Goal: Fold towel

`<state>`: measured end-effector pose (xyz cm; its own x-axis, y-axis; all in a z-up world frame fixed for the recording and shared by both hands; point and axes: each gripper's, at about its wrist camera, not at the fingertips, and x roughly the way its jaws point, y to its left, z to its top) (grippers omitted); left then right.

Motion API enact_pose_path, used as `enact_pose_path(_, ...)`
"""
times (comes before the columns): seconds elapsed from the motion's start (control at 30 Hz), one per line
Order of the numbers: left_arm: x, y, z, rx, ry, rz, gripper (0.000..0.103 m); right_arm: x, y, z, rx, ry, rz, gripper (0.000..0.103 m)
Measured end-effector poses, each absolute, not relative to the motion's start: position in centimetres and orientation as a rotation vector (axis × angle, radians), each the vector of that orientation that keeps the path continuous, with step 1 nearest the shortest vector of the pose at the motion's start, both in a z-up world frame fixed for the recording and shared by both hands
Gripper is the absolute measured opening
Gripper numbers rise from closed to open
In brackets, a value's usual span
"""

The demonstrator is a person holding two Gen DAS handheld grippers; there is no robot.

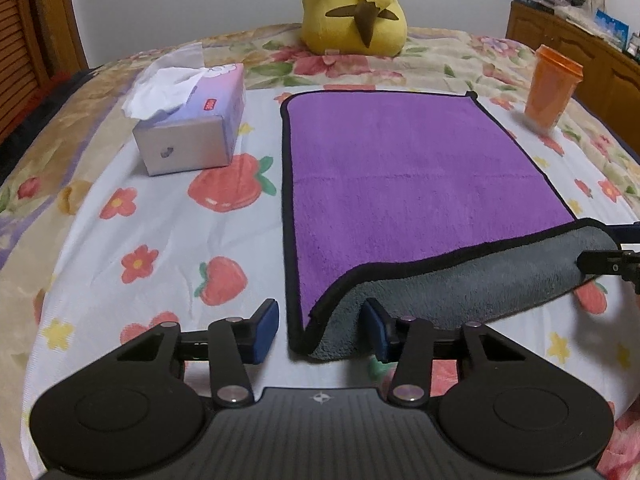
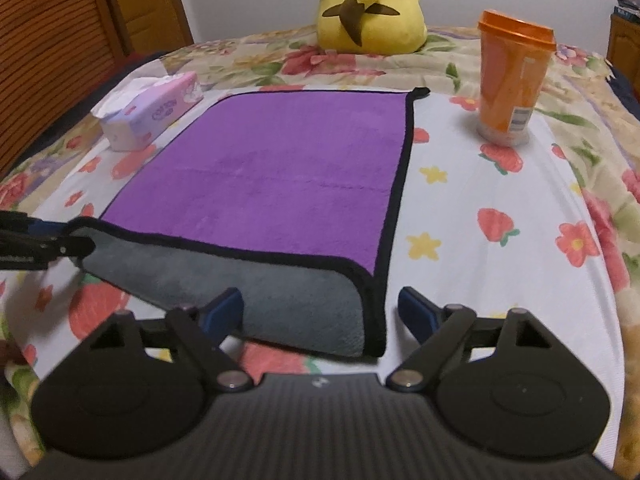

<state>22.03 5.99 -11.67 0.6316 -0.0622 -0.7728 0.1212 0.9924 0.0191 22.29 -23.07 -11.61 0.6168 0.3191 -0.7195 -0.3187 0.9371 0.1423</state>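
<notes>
A purple towel (image 1: 412, 172) with black trim and a grey underside lies flat on the bed; it also shows in the right wrist view (image 2: 272, 184). Its near edge is lifted and curled, grey side showing. My left gripper (image 1: 322, 330) is open, its blue pads on either side of the towel's near left corner. My right gripper (image 2: 320, 316) is open around the near right corner. Each gripper also shows at the edge of the other view, at the opposite lifted corner.
A tissue box (image 1: 192, 120) stands left of the towel. An orange lidded cup (image 2: 512, 80) stands to the right. A yellow plush toy (image 1: 356, 4) sits at the far side of the strawberry-print sheet (image 1: 160, 232). A wooden cabinet (image 1: 580, 52) is at right.
</notes>
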Motion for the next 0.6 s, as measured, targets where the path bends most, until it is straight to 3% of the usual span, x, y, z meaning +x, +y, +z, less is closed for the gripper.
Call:
enact_pose_path(0.27,21.97,5.79,-11.75,0.076,0.876,-0.108,0.045,22.4,-23.2,-11.37,0.02,0.832,0.397,0.07)
enact_pose_path(0.6,21.96,5.76,-11.82,0.073,0.878,-0.107,0.045,22.42,-23.67,-10.87,0.029,0.826,0.412,0.037)
